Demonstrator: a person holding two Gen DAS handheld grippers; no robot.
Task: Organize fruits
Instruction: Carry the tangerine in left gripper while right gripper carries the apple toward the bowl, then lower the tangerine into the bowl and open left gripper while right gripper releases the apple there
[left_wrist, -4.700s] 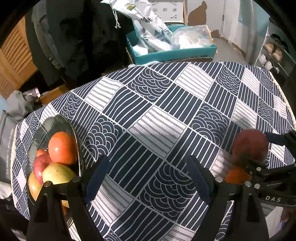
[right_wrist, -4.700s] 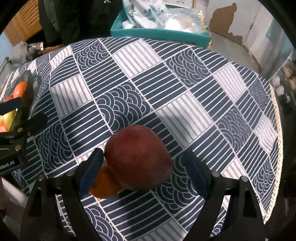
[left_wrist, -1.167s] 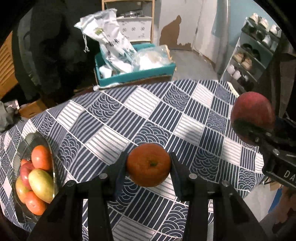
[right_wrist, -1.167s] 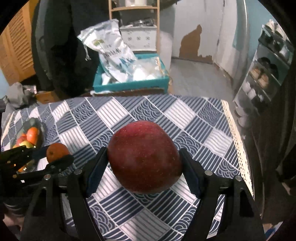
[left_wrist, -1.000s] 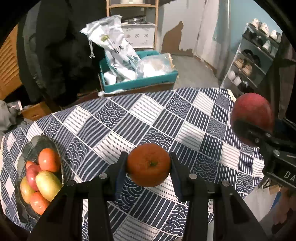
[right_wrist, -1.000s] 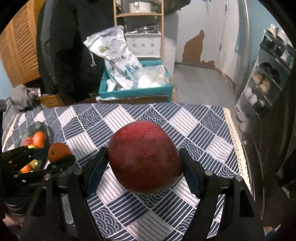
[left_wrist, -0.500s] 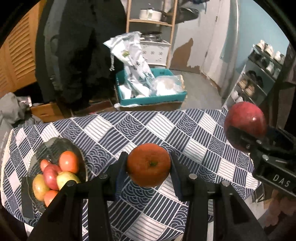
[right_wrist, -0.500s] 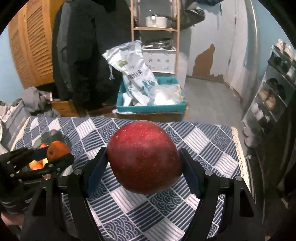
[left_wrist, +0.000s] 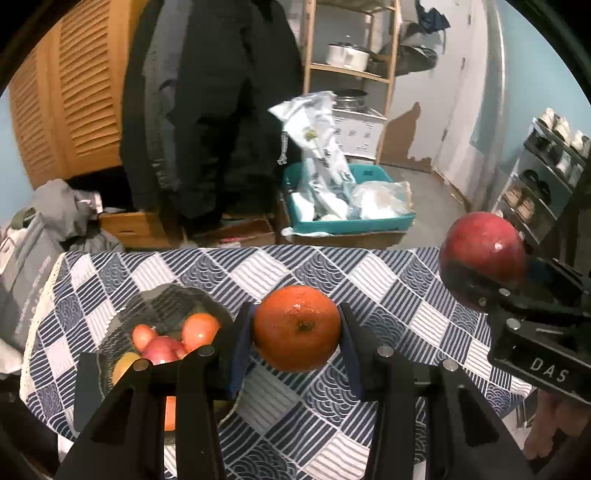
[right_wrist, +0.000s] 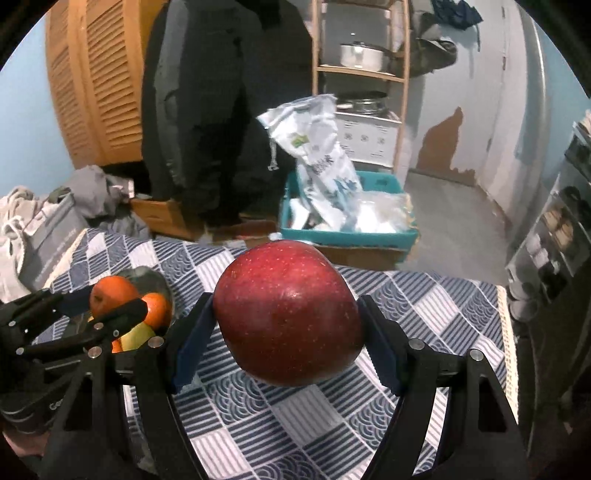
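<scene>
My left gripper (left_wrist: 295, 345) is shut on an orange (left_wrist: 296, 328) and holds it high above the table. My right gripper (right_wrist: 286, 338) is shut on a large red apple (right_wrist: 288, 312), also raised; the apple shows at the right of the left wrist view (left_wrist: 482, 251). A dark glass bowl (left_wrist: 162, 295) with several fruits sits on the table's left side, below and left of the orange. In the right wrist view the left gripper with the orange (right_wrist: 110, 293) hangs over the bowl (right_wrist: 155, 278).
The round table has a blue-and-white patterned cloth (left_wrist: 369, 280). Beyond it on the floor are a teal crate of bags (left_wrist: 347, 210), a wooden shelf rack (left_wrist: 351, 70), dark hanging coats (left_wrist: 207, 110) and a shoe rack (left_wrist: 546, 177) at right.
Both grippers have risen and tilted up with their fruits, so more of the room shows. The bowl now lies closer under the left gripper.
</scene>
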